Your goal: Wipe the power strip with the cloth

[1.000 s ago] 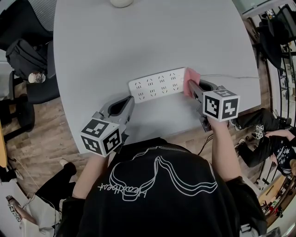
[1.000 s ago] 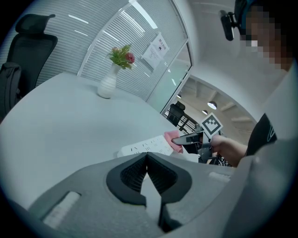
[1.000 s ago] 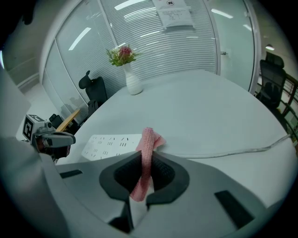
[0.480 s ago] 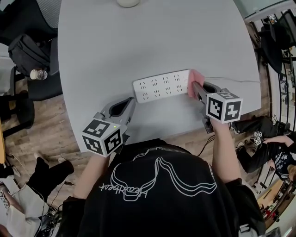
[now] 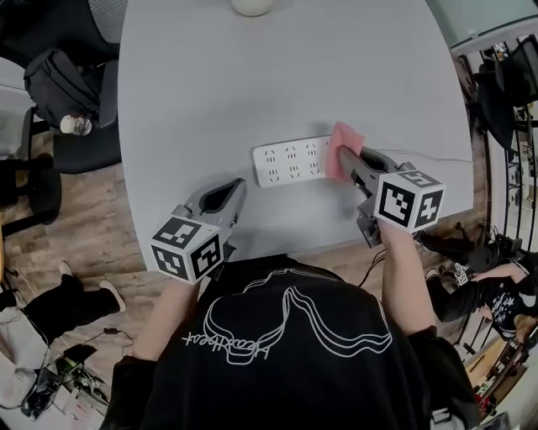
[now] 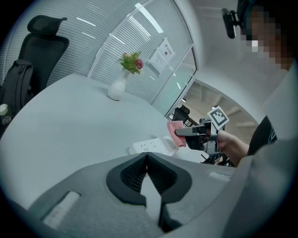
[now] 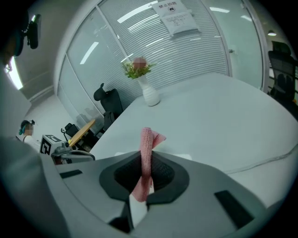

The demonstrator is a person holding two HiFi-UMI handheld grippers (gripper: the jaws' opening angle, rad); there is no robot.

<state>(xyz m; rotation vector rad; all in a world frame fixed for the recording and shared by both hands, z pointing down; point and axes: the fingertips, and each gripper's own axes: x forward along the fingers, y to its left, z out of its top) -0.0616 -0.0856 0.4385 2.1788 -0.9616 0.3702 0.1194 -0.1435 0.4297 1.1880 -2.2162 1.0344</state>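
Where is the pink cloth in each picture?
Head view: the pink cloth is right of centre, over the right end of the power strip.
Left gripper view: right of centre, held by the right gripper.
Right gripper view: in the centre, pinched between the jaws.
Shared landmark: the white vase, at the far side.

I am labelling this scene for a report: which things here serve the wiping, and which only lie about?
For the job: power strip; cloth, held in the jaws of the right gripper.
Lying about: vase; backpack; bottle; idle left gripper.
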